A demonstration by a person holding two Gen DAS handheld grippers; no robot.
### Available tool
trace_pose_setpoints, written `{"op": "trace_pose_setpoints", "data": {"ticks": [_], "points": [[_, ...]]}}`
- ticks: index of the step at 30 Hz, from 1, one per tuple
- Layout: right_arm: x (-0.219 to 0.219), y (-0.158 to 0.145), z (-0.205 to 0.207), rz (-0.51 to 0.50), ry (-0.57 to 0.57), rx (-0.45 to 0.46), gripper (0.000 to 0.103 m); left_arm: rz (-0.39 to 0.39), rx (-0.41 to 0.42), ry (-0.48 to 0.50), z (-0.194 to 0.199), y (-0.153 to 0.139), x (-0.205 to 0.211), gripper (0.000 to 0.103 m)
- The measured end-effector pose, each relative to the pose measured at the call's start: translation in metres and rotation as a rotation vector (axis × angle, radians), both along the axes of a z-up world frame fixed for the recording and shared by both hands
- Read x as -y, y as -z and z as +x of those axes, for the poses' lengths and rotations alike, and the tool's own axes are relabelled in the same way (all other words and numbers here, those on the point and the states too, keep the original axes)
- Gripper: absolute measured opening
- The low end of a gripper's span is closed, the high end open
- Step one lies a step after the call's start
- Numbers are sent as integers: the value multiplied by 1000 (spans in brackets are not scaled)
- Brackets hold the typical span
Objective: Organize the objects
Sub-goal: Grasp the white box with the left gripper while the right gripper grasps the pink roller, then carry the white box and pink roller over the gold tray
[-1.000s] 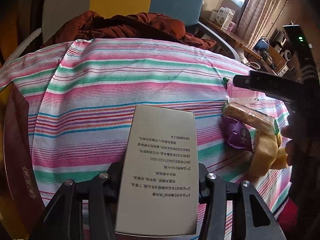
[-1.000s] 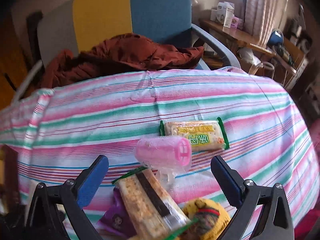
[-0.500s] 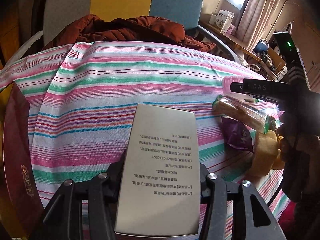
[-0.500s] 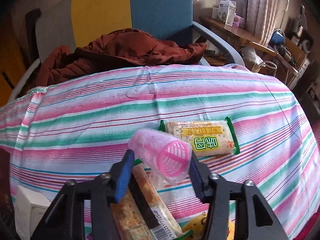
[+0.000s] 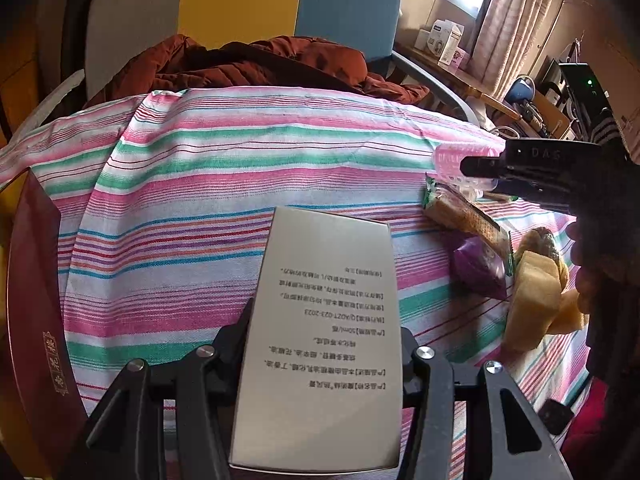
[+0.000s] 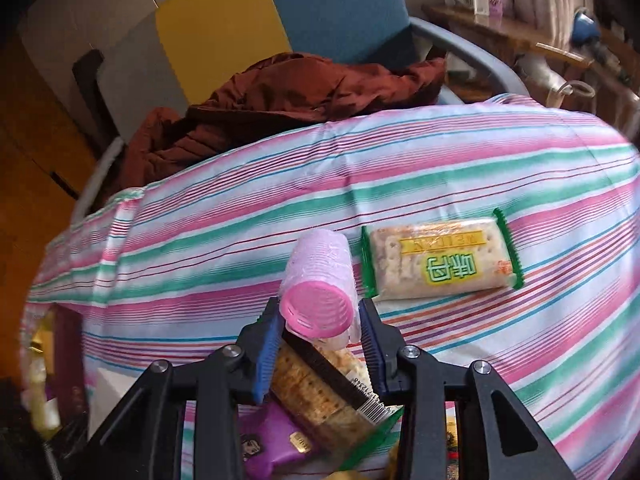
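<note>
- My left gripper [image 5: 320, 344], low centre of frame, pinches the silver box [image 5: 320, 344].
- My right gripper [image 6: 318, 320] pinches the pink hair roller [image 6: 318, 296], jaws easing apart slightly.

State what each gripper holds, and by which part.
Left gripper clamps the silver box by its long sides. Right gripper pinches the pink hair roller at its near end.

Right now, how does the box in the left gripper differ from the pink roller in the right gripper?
The box is flat, grey and printed with text; the roller is a round, pink, ridged tube. The box is far longer than the roller. The left gripper holds the box; the right gripper has the roller between opening jaws. Both are over the striped cloth.
</note>
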State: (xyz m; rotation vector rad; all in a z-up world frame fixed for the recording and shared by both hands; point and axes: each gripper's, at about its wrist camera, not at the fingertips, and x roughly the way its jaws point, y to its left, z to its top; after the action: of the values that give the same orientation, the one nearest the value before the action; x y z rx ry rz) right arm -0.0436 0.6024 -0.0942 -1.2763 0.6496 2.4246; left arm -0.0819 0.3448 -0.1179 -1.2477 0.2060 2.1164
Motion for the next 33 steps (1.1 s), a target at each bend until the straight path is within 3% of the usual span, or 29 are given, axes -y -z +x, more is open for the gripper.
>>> {"op": "trace_pose_setpoints", "data": {"ticks": [1, 3, 12, 14, 15, 16, 21, 27, 33], "points": [[-1, 0, 0, 3, 3, 4, 72, 1, 2, -1, 0, 0, 0, 53], [1, -1, -1, 6, 0, -11, 93, 3, 5, -2, 0, 0, 0, 53], [11, -5, -21, 243, 12, 32, 93, 28, 29, 3, -4, -1, 4, 54], [9, -5, -24, 254, 12, 40, 77, 32, 29, 5, -4, -1, 4, 53], [8, -2, -26, 245, 3, 50, 42, 31, 27, 6, -4, -1, 4, 53], [8, 0, -27, 229, -10, 53, 38, 29, 24, 5, -3, -1, 4, 53], [15, -11, -21, 209, -16, 18, 37, 25, 28, 1, -4, -1, 3, 53], [17, -54, 0, 130, 12, -136, 37, 19, 25, 0, -5, -5, 4, 53], [41, -78, 19, 62, -26, -210, 37, 57, -12, -12, 3, -32, 22, 53]]}}
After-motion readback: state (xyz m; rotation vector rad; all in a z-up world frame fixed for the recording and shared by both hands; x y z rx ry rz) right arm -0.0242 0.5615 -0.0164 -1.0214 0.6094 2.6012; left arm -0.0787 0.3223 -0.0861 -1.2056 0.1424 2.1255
